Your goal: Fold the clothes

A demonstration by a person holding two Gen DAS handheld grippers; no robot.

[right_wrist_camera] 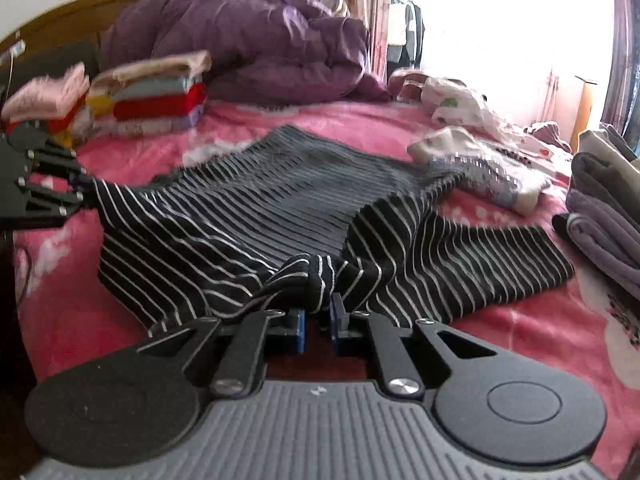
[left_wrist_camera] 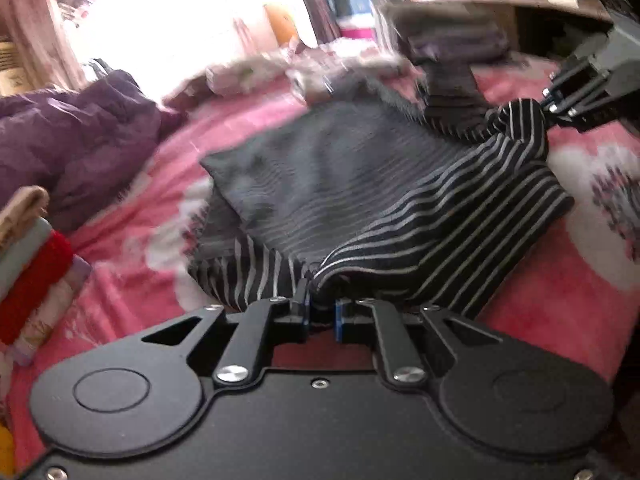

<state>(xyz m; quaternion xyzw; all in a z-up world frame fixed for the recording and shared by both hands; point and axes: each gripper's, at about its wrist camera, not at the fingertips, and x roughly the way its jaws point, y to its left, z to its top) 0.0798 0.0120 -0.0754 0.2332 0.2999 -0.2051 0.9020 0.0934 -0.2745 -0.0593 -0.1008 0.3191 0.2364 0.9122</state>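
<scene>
My left tongs [left_wrist_camera: 322, 312] and right tongs [right_wrist_camera: 319, 322] each pinch an edge of the black striped sweater [right_wrist_camera: 248, 216], laying it onto the pink bedspread [right_wrist_camera: 520, 320] ahead. Next, I judge: release, smooth, fold.

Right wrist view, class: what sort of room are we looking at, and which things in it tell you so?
Most likely a bedroom at home. A wooden headboard stands behind a pink floral bedspread, a purple duvet lies bunched on it, and folded clothes are stacked beside.
</scene>
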